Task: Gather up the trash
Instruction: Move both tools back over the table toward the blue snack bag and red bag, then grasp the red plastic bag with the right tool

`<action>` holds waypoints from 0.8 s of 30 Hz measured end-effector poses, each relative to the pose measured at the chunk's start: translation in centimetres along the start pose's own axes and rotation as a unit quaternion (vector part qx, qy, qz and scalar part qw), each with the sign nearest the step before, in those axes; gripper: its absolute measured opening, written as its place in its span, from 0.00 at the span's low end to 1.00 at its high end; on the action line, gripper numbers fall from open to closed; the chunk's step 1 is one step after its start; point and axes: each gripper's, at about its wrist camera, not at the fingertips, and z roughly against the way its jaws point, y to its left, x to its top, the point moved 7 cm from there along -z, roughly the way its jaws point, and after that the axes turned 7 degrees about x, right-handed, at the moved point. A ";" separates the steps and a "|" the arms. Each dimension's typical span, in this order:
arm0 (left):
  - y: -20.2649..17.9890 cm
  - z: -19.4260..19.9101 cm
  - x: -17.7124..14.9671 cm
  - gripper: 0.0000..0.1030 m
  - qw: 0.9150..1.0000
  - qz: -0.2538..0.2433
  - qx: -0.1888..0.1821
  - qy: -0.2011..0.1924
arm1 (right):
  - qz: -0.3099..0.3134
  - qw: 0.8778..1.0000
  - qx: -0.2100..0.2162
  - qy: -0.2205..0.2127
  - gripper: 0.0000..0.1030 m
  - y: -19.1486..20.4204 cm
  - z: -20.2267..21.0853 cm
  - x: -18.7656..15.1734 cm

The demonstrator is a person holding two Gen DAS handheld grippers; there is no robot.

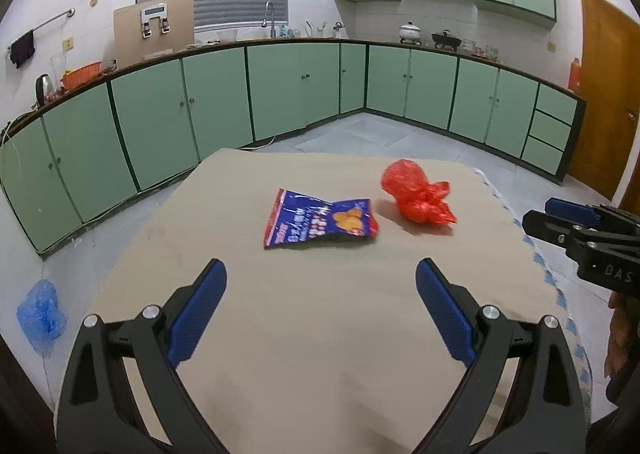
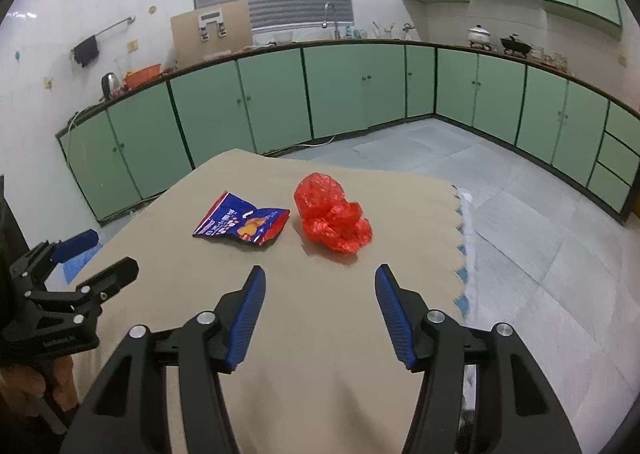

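Note:
A flat blue and red snack wrapper (image 1: 320,223) lies on the beige table (image 1: 304,334), and a crumpled red plastic bag (image 1: 416,191) lies just right of it. My left gripper (image 1: 322,274) is open and empty, hovering short of the wrapper. In the right wrist view the wrapper (image 2: 242,223) and the red bag (image 2: 330,219) lie ahead of my right gripper (image 2: 320,278), which is open and empty, in line with the bag. The right gripper shows at the right edge of the left view (image 1: 560,219); the left gripper shows at the left of the right view (image 2: 96,254).
Green kitchen cabinets (image 1: 280,93) line the far walls under a countertop with pots and a kettle. A blue plastic bag (image 1: 40,314) lies on the floor to the left of the table. The table's right edge has a zigzag border (image 2: 462,254), with tiled floor beyond.

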 end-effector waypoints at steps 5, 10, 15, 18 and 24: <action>0.6 -2.7 0.2 0.90 1.000 0.006 -0.005 0.007 | 0.024 1.000 -0.006 -0.001 0.62 -0.2 -5.0 2.5; 0.9 -5.0 0.3 0.90 1.000 0.011 -0.008 0.010 | 0.021 1.000 -0.003 0.016 0.62 -0.8 -10.1 3.9; 1.6 -6.5 0.0 0.90 1.000 0.020 -0.007 0.018 | 0.024 0.999 -0.015 0.029 0.62 -1.4 -13.6 4.5; 1.9 -7.4 -0.2 0.90 0.999 0.020 -0.007 0.024 | 0.020 0.999 -0.018 0.036 0.62 -1.8 -14.9 4.6; 1.6 -9.1 0.3 0.90 0.999 0.023 -0.023 0.036 | 0.004 0.999 -0.012 0.044 0.56 -2.8 -15.5 4.2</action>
